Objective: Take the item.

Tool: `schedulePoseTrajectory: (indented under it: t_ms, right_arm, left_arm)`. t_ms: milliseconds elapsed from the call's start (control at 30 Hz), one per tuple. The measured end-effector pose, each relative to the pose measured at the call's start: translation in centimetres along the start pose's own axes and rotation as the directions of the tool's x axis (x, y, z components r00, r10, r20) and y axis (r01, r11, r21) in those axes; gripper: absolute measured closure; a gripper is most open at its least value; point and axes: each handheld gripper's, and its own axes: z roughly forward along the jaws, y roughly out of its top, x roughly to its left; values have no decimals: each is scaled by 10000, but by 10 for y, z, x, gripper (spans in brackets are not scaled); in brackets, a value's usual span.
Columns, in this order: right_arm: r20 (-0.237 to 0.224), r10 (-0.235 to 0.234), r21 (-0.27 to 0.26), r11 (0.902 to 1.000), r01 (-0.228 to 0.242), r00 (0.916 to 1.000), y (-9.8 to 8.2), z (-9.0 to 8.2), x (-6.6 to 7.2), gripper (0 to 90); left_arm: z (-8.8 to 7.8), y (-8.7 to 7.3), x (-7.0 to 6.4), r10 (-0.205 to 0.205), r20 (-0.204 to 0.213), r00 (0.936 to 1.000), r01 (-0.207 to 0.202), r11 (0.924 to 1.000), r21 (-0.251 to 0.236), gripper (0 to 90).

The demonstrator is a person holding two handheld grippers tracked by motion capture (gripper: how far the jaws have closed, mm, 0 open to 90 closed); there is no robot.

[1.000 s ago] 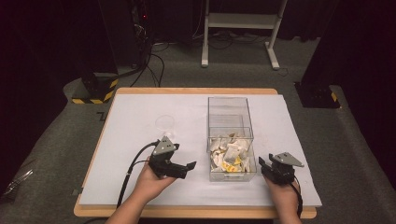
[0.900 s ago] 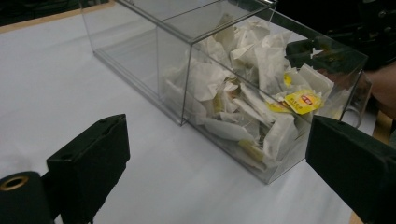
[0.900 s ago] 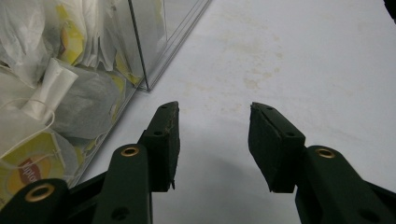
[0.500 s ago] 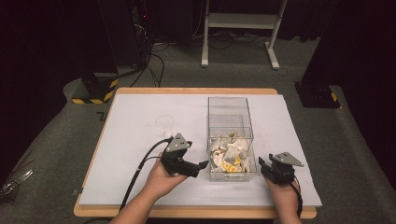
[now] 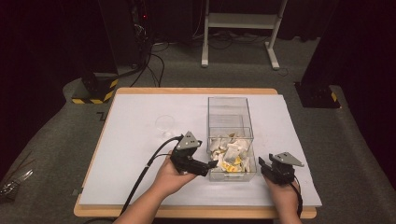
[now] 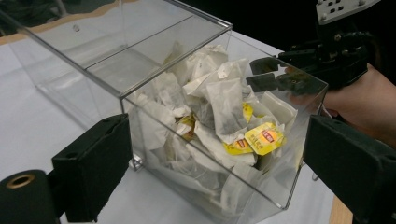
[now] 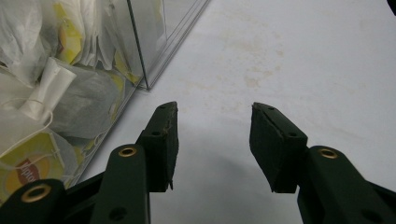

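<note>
Teabags [image 5: 232, 152] fill the near compartment of the clear box [image 5: 231, 112], so that is where I aim both tools. Going left to right: a clear cup [image 5: 165, 123] stands on the white mat [image 5: 130, 154] beyond and to the left of my left gripper [image 5: 211, 164], apart from it, likely waiting for a bag. My left gripper sits at the box's near-left corner with its tips against the wall. In the left gripper view its jaws stand wide, one on each side of the box's near end, pads not pressing the plastic, so I read it as released and lined up to brace or straddle the box. The teabags [image 6: 219, 121] lie straight ahead of it behind the wall, yellow tags showing. The far compartment beyond the divider looks bare, hence the reach to the near end.

On the right, my right gripper [image 5: 264, 164] rests on the mat just right of the box's near-right corner, not touching it as far as I can tell. In the right gripper view the right gripper [image 7: 212, 122] has its jaws partly apart with nothing between them, only bare mat [image 7: 289, 56] ahead. The box wall and teabags [image 7: 56, 98] lie just to its left. I judge it parked low and close to steady the box or dip in once the left is set.
</note>
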Motion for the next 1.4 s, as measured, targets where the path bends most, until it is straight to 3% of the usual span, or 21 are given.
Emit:
schedulePoseTrajectory:
  t_ms: [633, 933, 1100, 1267, 1400]
  right_arm:
    - [-17, 35, 6, 10000, -35, 10000, 0, 0, 0, 523]
    - [-24, 9, 4, 10000, -9, 10000, 0, -1, 1, 521]
    - [-42, 61, -8, 10000, -61, 10000, 0, -1, 0, 520]
    - [-103, 41, -8, 10000, -41, 9999, 0, -1, 0, 520]
    - [-156, 70, 3, 10000, -70, 9999, 0, -1, -1, 520]
  left_arm:
    - [34, 7, -12, 134, 608, 9981, -147, 9997, 215, 144]
    - [45, 10, -16, 382, 411, 9984, -404, 9977, 541, 172]
    - [51, 12, -18, 484, 403, 9980, -510, 9965, 657, 235]
    - [61, 14, -16, 369, 320, 9988, -399, 9944, 982, 297]
    - [68, 18, -14, 547, 187, 9983, -567, 9894, 1335, 376]
